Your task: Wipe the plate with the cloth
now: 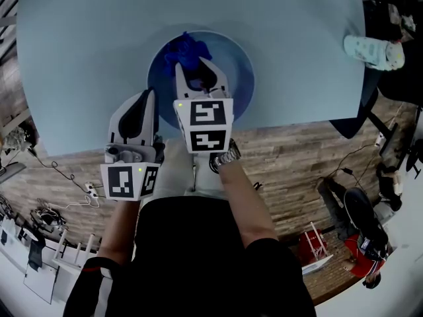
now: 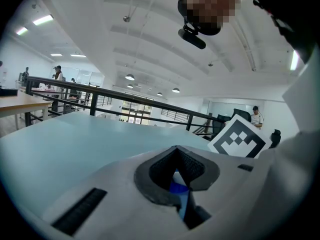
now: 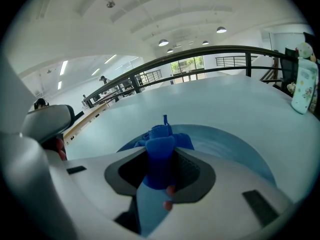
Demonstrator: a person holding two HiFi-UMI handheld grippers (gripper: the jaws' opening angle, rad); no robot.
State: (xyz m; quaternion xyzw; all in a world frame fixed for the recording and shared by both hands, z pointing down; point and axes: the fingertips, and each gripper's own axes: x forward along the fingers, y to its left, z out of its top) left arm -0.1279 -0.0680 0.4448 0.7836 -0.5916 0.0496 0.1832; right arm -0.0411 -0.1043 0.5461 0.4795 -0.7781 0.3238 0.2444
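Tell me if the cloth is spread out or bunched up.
Bunched: the cloth is a crumpled lump pinched in the right gripper over the plate.

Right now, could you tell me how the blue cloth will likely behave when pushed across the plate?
The cloth looks soft and floppy: it bunches into folds where the right gripper pinches it. It is probably light, and likely to crumple and drag rather than glide over the plate.

- Plate [image 1: 241,71]: near rim hidden behind right gripper [image 1: 197,71] in head view; only a blue sliver shows between left gripper [image 2: 177,156] fingers [image 2: 155,170].
- Cloth [image 1: 187,48]: lower part covered by right gripper.
- Patterned object [image 1: 373,51], tabletop [image 1: 86,58] edge: unidentifiable.
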